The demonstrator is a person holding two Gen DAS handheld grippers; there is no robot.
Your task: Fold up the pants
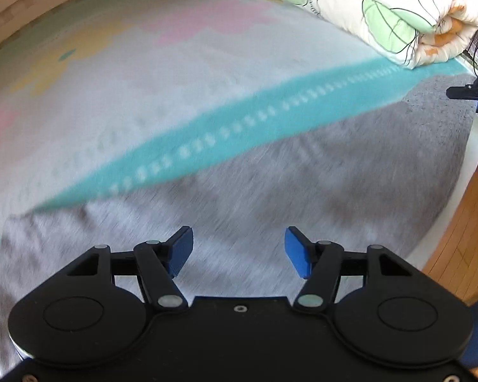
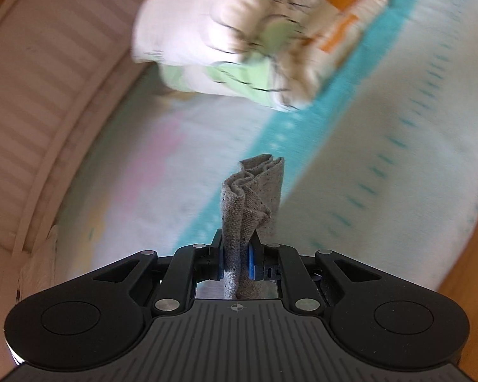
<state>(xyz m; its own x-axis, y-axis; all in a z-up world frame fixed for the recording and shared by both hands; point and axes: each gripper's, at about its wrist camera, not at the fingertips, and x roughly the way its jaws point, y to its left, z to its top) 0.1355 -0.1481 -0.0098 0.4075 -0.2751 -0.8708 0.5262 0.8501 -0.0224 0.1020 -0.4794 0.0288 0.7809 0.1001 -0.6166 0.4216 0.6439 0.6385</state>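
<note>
Right gripper [image 2: 235, 259] pinches a bunched edge of the grey pants [image 1: 271, 191]; left gripper [image 1: 239, 251] gapes empty above them — folding's barely underway.

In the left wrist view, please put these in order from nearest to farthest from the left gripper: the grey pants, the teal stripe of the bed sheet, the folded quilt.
1. The grey pants: directly under and ahead of the left gripper.
2. The teal stripe: beyond the pants, running across the middle.
3. The folded quilt: far corner, upper right.
</note>
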